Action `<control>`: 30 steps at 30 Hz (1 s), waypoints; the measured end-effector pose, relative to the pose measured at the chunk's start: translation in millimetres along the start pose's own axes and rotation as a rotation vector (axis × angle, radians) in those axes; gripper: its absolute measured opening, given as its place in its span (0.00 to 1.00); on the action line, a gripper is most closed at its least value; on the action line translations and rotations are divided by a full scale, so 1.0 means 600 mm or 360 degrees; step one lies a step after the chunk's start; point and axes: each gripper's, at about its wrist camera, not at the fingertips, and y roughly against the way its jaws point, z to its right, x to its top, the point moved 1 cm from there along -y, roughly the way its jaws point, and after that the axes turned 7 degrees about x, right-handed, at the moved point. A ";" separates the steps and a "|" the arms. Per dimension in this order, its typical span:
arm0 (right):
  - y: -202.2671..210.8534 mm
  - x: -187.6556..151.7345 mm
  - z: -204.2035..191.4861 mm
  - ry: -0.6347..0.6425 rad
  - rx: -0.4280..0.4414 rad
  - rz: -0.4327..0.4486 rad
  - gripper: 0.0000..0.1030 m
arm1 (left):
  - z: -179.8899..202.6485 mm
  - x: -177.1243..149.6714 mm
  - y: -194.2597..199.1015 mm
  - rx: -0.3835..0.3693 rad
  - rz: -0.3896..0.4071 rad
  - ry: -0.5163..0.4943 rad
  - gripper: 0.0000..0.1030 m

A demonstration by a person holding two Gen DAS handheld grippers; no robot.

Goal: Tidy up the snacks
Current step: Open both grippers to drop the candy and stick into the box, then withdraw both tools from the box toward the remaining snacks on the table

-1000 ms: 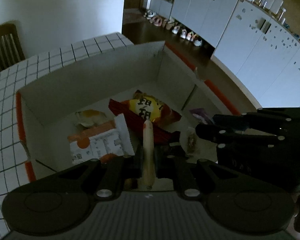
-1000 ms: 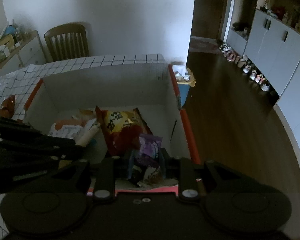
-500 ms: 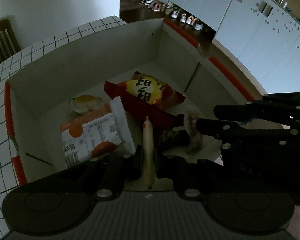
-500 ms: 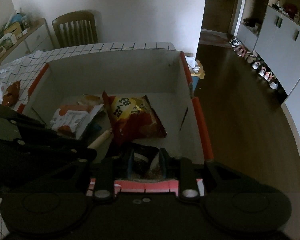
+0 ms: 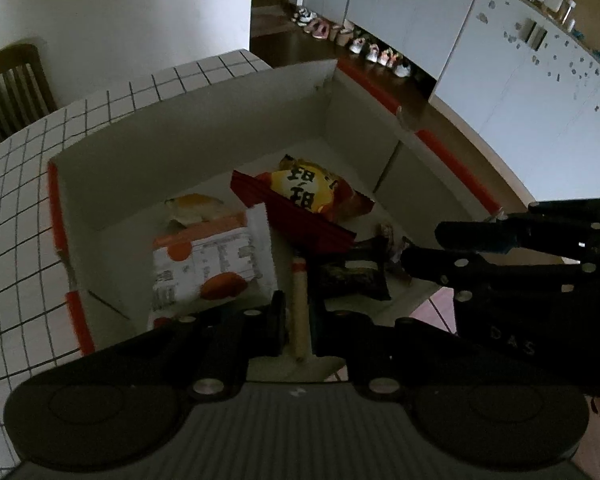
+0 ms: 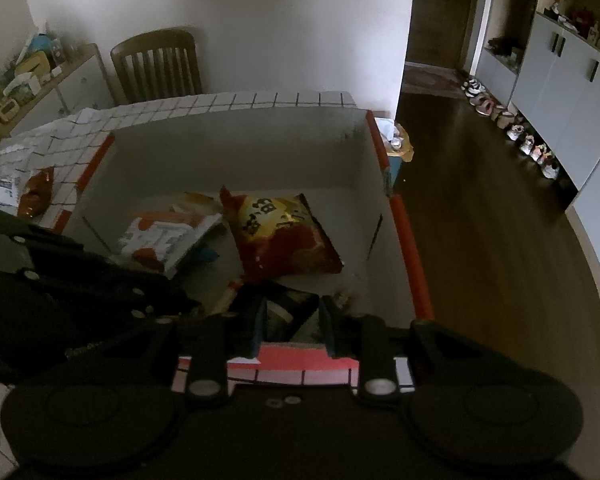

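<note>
The open cardboard box (image 5: pixel 204 136) with orange-edged flaps sits on the counter (image 5: pixel 28 184), which carries a white grid-pattern cover.

Left hand-held gripper (image 5: pixel 298 312): positioned over the near edge of the box. A slim tan sausage stick (image 5: pixel 299 300) lies between its fingers; the view does not show whether the fingers pinch it or merely flank it.

Right hand-held gripper (image 6: pixel 292 320): positioned over the near right corner of the box, fingers spread. A dark snack packet (image 6: pixel 288 312) lies on the box floor between and below them; contact cannot be confirmed.

Box contents:
- A red-and-yellow chip bag (image 6: pixel 280 232) lies flat near the middle.
- A white-and-orange wrapper (image 5: pixel 212 264) lies to the left of the chip bag and overlaps its edge.
- A small pale yellow packet (image 5: pixel 196 208) lies behind the wrapper, near the far wall.

Outside the box, an orange-brown packet (image 6: pixel 38 192) rests on the counter to the left. A wooden chair (image 6: pixel 156 68) stands behind the counter.
</note>
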 end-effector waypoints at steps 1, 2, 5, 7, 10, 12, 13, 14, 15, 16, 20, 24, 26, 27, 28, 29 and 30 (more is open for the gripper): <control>0.004 -0.001 -0.002 -0.0002 0.0006 0.0007 0.27 | -0.002 -0.002 0.005 0.0000 0.0010 0.0007 0.12; 0.008 -0.002 -0.004 -0.0004 0.0006 0.0012 0.27 | -0.006 -0.004 0.013 -0.0008 0.0026 0.0015 0.12; 0.022 -0.004 -0.012 -0.0013 0.0022 0.0035 0.28 | -0.016 -0.012 0.034 -0.0016 0.0064 0.0035 0.12; 0.032 -0.005 -0.019 -0.0012 0.0039 0.0052 0.29 | -0.021 -0.017 0.046 -0.0022 0.0085 0.0044 0.12; 0.050 -0.008 -0.033 -0.0002 0.0055 0.0090 0.29 | -0.032 -0.028 0.067 -0.0034 0.0125 0.0063 0.12; 0.059 -0.009 -0.042 0.0004 0.0061 0.0115 0.30 | -0.039 -0.036 0.081 -0.0039 0.0153 0.0070 0.12; 0.065 -0.010 -0.048 0.0006 0.0062 0.0131 0.31 | -0.042 -0.039 0.086 -0.0038 0.0161 0.0072 0.12; 0.070 -0.011 -0.053 0.0007 0.0062 0.0145 0.31 | -0.047 -0.043 0.093 -0.0037 0.0171 0.0072 0.12; 0.074 -0.011 -0.058 0.0007 0.0062 0.0155 0.31 | -0.050 -0.046 0.098 -0.0038 0.0180 0.0071 0.12; 0.079 -0.012 -0.064 0.0011 0.0060 0.0168 0.32 | -0.055 -0.050 0.104 -0.0041 0.0193 0.0068 0.12; 0.095 -0.013 -0.094 0.0041 0.0060 0.0223 0.34 | -0.075 -0.063 0.131 -0.0048 0.0246 0.0064 0.12; 0.103 -0.014 -0.124 0.0046 0.0058 0.0260 0.40 | -0.099 -0.075 0.153 -0.0054 0.0285 0.0075 0.12; 0.104 -0.014 -0.138 0.0031 0.0065 0.0272 0.44 | -0.112 -0.081 0.162 -0.0060 0.0300 0.0082 0.12; 0.105 -0.015 -0.147 0.0026 0.0061 0.0279 0.47 | -0.121 -0.085 0.167 -0.0065 0.0306 0.0086 0.12; 0.106 -0.014 -0.155 0.0022 0.0061 0.0285 0.49 | -0.128 -0.088 0.172 -0.0071 0.0314 0.0089 0.12; 0.106 -0.014 -0.163 0.0021 0.0062 0.0290 0.53 | -0.136 -0.092 0.178 -0.0075 0.0323 0.0091 0.12; 0.106 -0.014 -0.173 0.0023 0.0064 0.0295 0.56 | -0.145 -0.096 0.184 -0.0076 0.0335 0.0092 0.12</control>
